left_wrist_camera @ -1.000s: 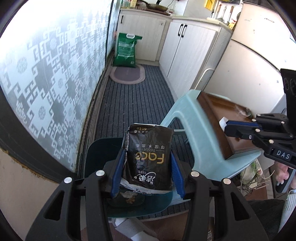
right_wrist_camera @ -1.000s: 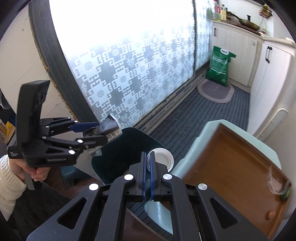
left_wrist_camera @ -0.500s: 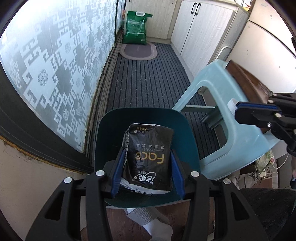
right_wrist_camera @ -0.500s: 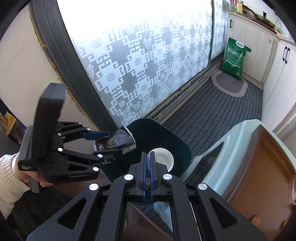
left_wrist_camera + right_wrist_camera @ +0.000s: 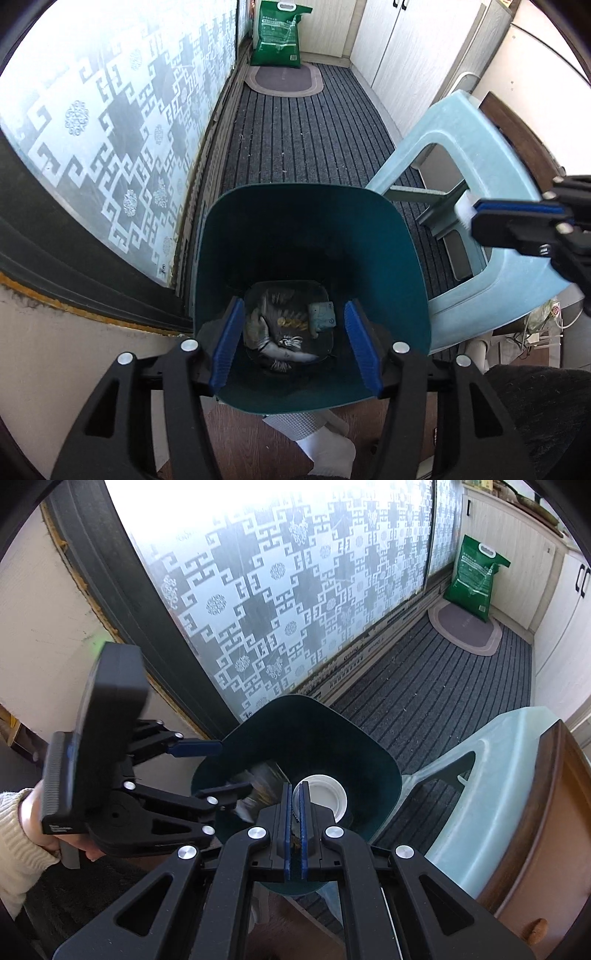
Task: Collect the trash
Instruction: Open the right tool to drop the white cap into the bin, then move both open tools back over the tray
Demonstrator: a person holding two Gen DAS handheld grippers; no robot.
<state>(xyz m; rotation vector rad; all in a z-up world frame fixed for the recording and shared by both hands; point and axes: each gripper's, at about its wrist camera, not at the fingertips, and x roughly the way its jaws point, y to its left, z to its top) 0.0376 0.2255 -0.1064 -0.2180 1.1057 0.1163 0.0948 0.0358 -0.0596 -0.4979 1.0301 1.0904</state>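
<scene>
The left gripper [image 5: 293,343] hangs over the mouth of the dark green bin [image 5: 310,229], its jaws spread wide with nothing between them. A black tissue packet [image 5: 284,332] lies at the bottom of the bin among other scraps; from the right wrist view it shows only as a blur just inside the rim. The right gripper [image 5: 294,794] has its jaws pressed nearly together on the edge of a white cap [image 5: 325,799], held above the bin opening. A pale blue stool [image 5: 476,192] stands beside the bin on the striped floor mat [image 5: 306,129].
</scene>
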